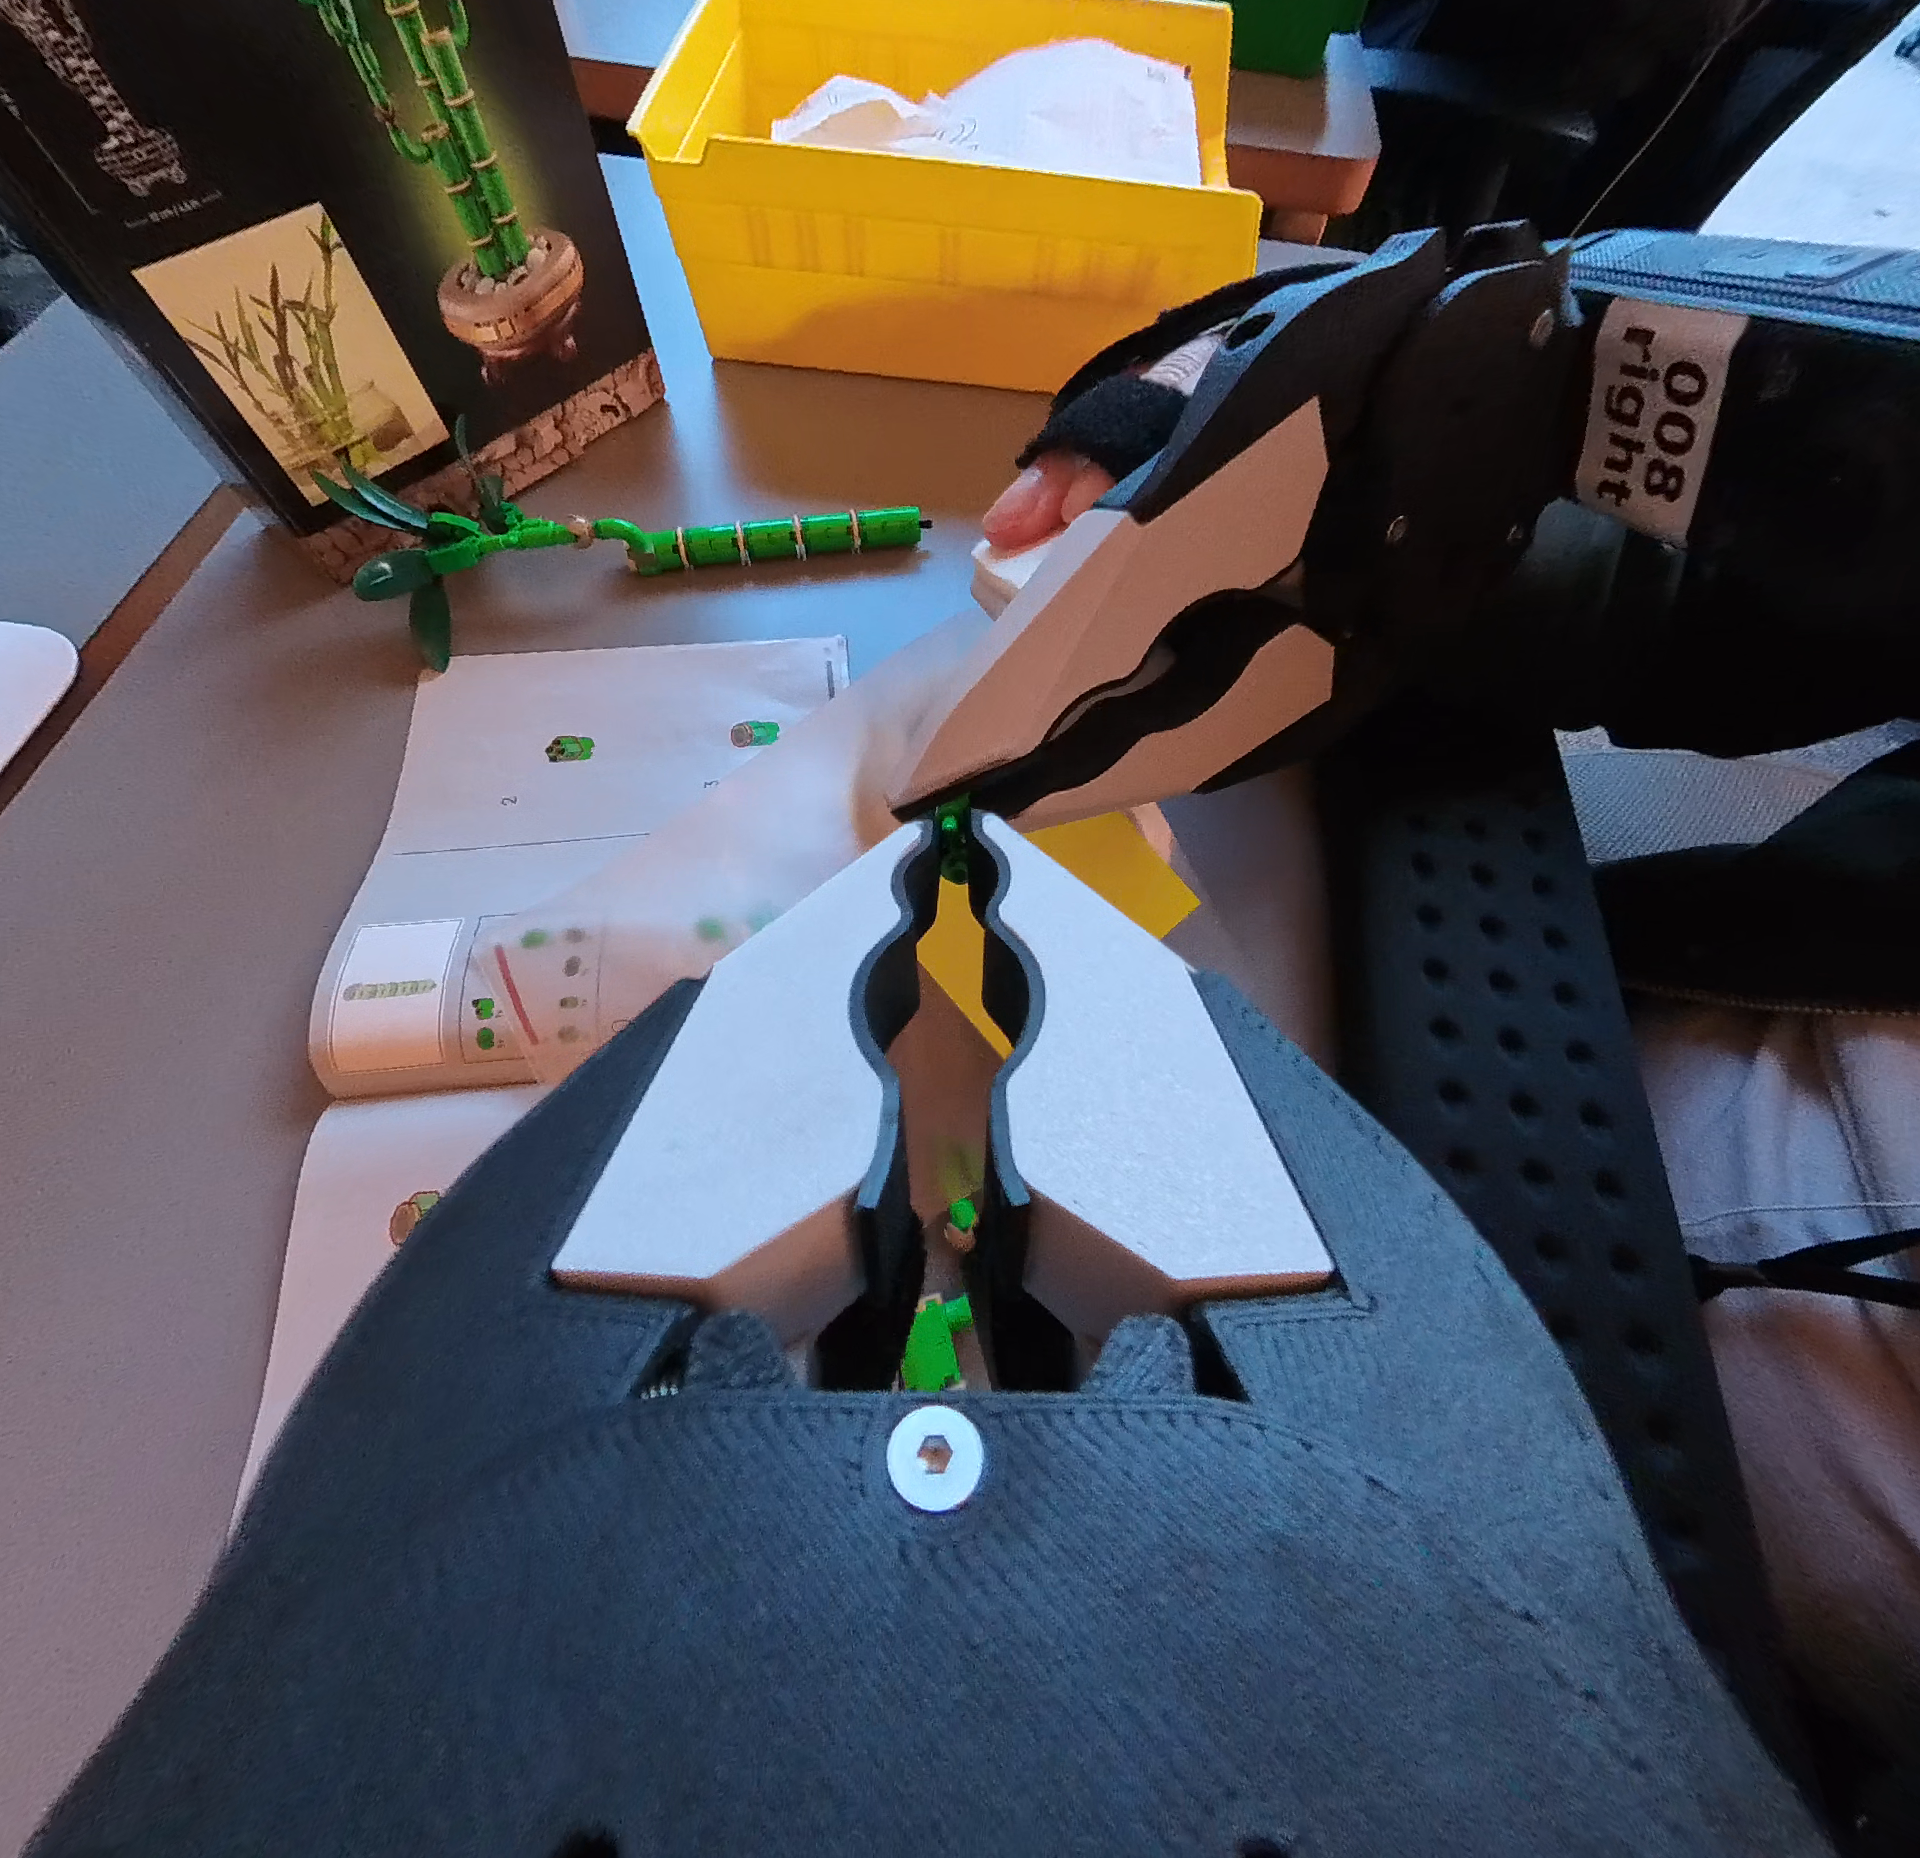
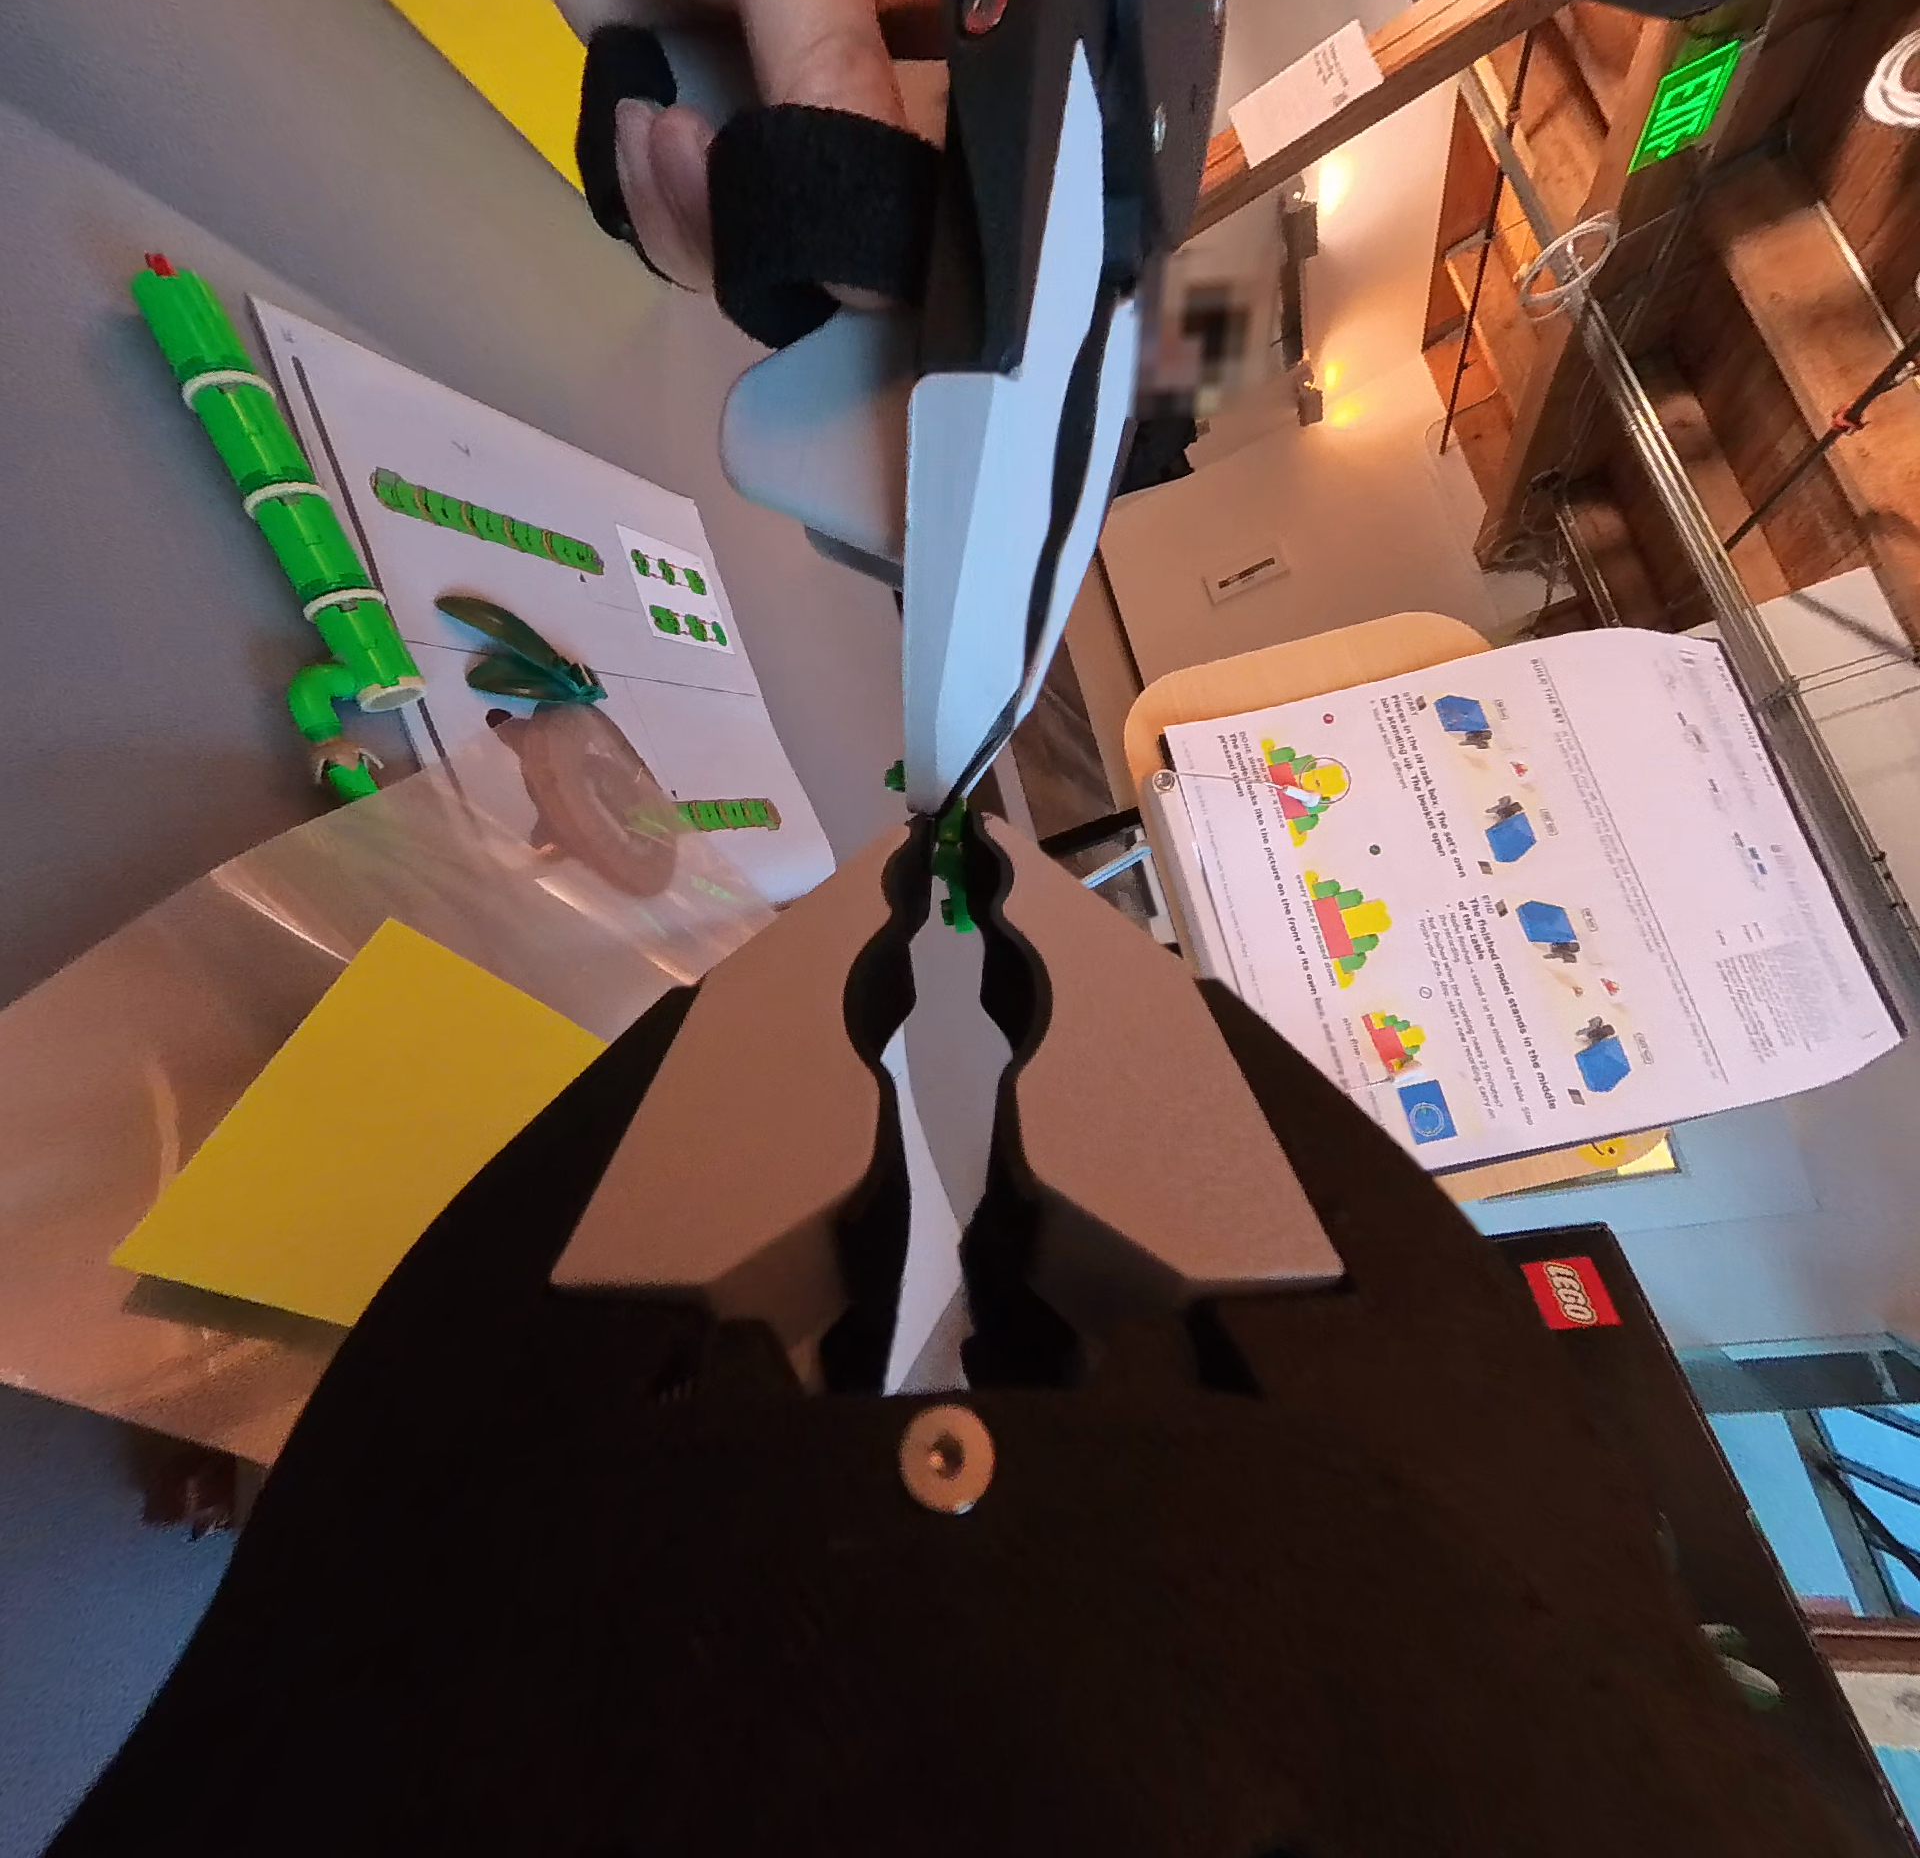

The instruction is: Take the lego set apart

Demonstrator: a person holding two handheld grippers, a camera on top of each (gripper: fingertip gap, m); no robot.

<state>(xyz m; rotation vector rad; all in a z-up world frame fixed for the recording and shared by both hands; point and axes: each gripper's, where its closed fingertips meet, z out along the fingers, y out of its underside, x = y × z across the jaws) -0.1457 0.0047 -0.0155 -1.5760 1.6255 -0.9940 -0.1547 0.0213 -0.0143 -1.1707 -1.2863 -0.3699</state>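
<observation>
A small green lego piece is pinched between both grippers, held above the table. My left gripper is shut on its near end. My right gripper comes in from the right, tip to tip with the left, and is shut on the far end. In the right wrist view the right gripper holds the green piece, and the left gripper comes down from above. A green bamboo stalk with leaves lies on the table; it also shows in the right wrist view.
An open instruction booklet lies under the grippers, with a clear bag and a yellow sheet on it. The set's box stands at the back left. A yellow bin holding white paper sits behind. A printed sheet on a stand is to the right. My two grippers' fingertips are within a few centimetres of each other.
</observation>
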